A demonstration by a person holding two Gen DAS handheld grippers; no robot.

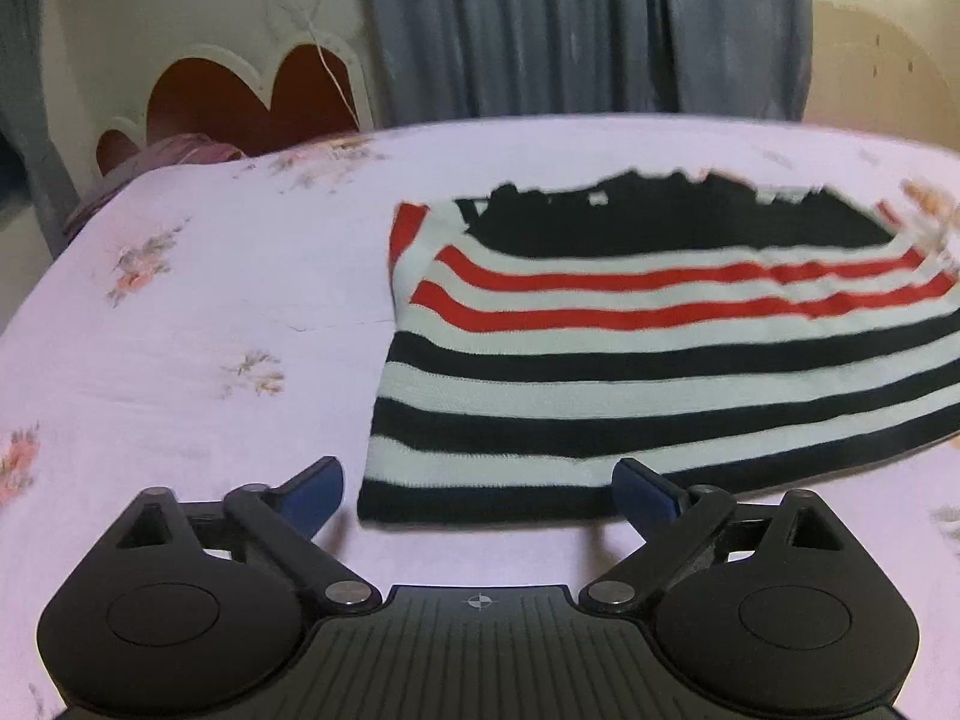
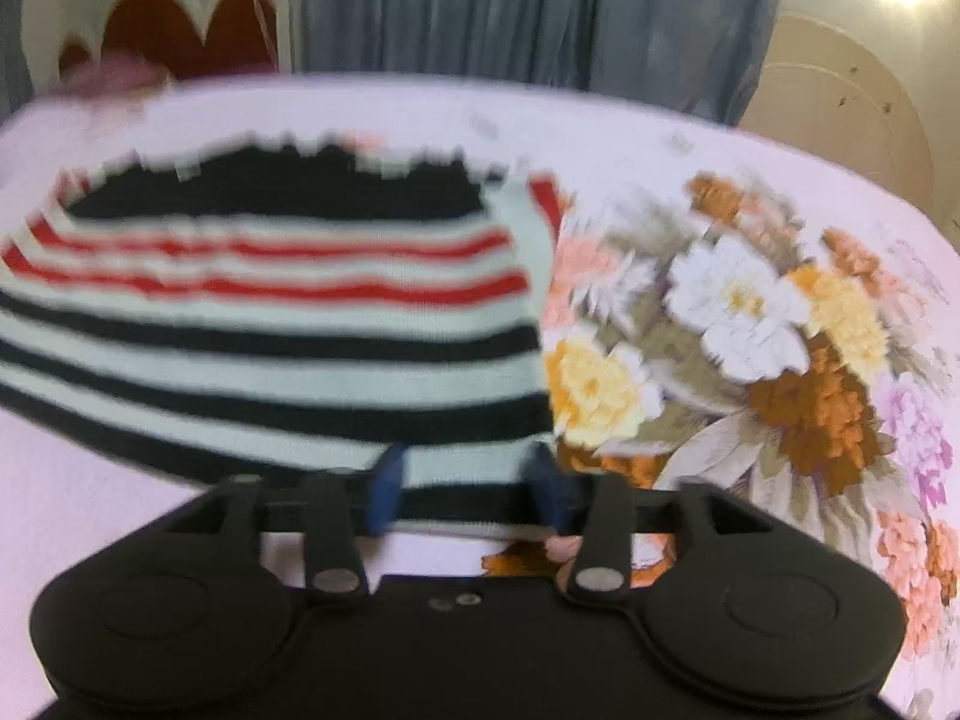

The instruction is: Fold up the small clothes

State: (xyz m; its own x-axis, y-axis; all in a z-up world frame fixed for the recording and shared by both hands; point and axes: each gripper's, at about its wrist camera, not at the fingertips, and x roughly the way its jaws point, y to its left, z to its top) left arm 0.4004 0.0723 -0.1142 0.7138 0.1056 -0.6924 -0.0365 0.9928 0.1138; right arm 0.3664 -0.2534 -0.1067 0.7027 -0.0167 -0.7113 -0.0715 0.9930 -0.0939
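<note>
Both hand-held grippers, left hand-held gripper (image 1: 477,495) wide, right hand-held gripper (image 2: 471,489) half-open, hold nothing; lift clear off folded striped top (image 1: 630,360) near bed (image 1: 180,330) edge, don't snag hem.

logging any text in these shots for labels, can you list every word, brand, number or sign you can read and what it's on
There are none to read.
Striped garment: stripes only, no label or print visible.
Floral bedsheet: flower pattern, no lettering.
Left hand-held gripper: only a small crosshair mark on its body, no words or numbers.
Right hand-held gripper: plain black, picture blurred, nothing legible.
</note>
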